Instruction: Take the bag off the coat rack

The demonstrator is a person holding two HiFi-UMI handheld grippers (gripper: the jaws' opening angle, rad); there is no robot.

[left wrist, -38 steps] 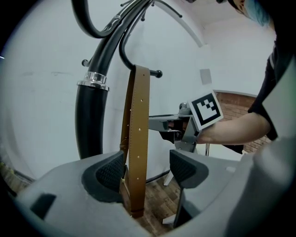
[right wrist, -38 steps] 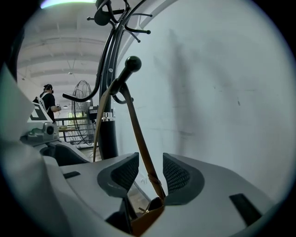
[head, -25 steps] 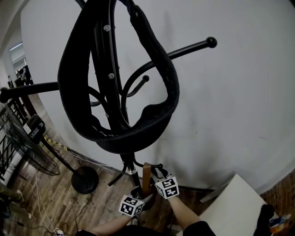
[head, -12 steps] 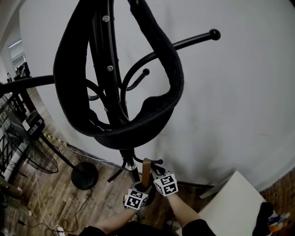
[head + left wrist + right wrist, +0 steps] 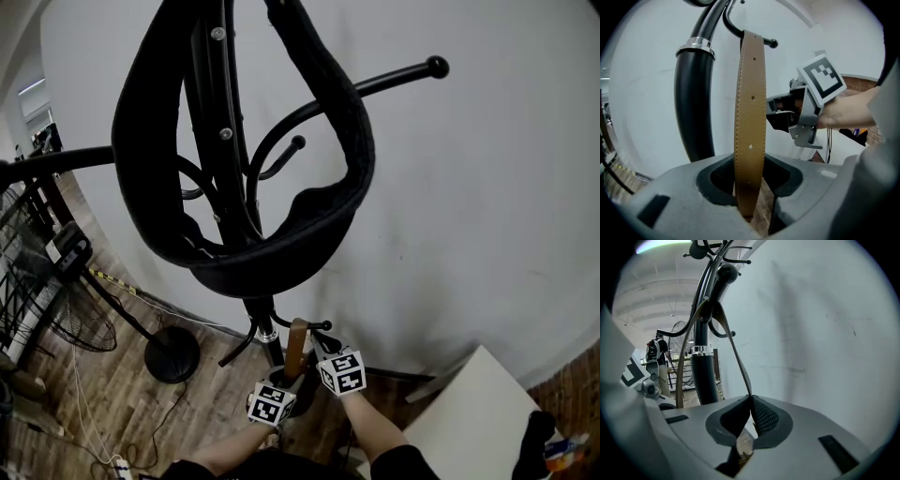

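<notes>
The bag's brown strap hangs over a short low hook on the coat rack, just right of the black pole, and drops in 2 strands. The bag's body cannot be made out in any view. The left gripper has just been closing, and its jaws now press on both edges of 1 strand, whose flat face is turned toward the gripper's camera. The right gripper has also just been closing. Its jaws are almost together and pinch the other strand edge-on between the pads. The 2 grippers sit just beside each other, low and in front of the pole. A wide black padded loop hangs higher on the rack, around the pole, well above the strap. The white wall stands close behind the rack, and a white table has its corner near the right forearm. To the left, a fan and its round base stand on the wooden floor, apart from the rack's foot.
</notes>
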